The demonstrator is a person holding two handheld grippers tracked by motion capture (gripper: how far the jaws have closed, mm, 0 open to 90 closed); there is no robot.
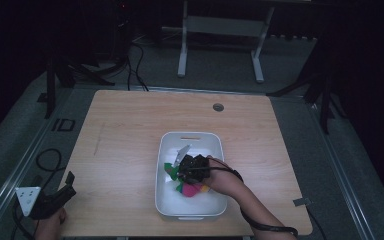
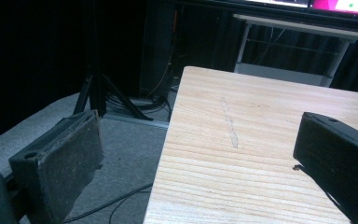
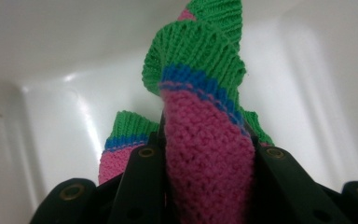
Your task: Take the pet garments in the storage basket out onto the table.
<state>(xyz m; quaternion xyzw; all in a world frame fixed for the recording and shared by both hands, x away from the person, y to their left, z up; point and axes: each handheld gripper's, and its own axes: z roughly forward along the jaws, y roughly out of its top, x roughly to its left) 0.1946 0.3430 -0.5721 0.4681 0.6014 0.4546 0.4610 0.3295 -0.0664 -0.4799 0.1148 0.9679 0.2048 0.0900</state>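
Note:
A knitted sock (image 3: 205,135), pink with a blue stripe and a green ribbed cuff, is pinched between the jaws of my right gripper (image 3: 207,154), which is shut on it. In the high view the right gripper (image 1: 192,169) sits inside a white plastic bin (image 1: 190,210) on the wooden table (image 1: 125,145), with the sock (image 1: 187,189) showing pink and green beneath it. My left gripper (image 1: 62,192) hangs off the table's near left corner. Its jaws stand wide apart in the left gripper view (image 2: 196,158), with nothing between them.
The bin's white walls (image 3: 60,112) surround the sock closely. A round cable hole (image 1: 218,107) lies at the table's far side. Tripod legs (image 2: 98,93) and cables (image 1: 47,160) stand on the grey floor to the left. A white desk frame (image 1: 220,30) stands beyond the table.

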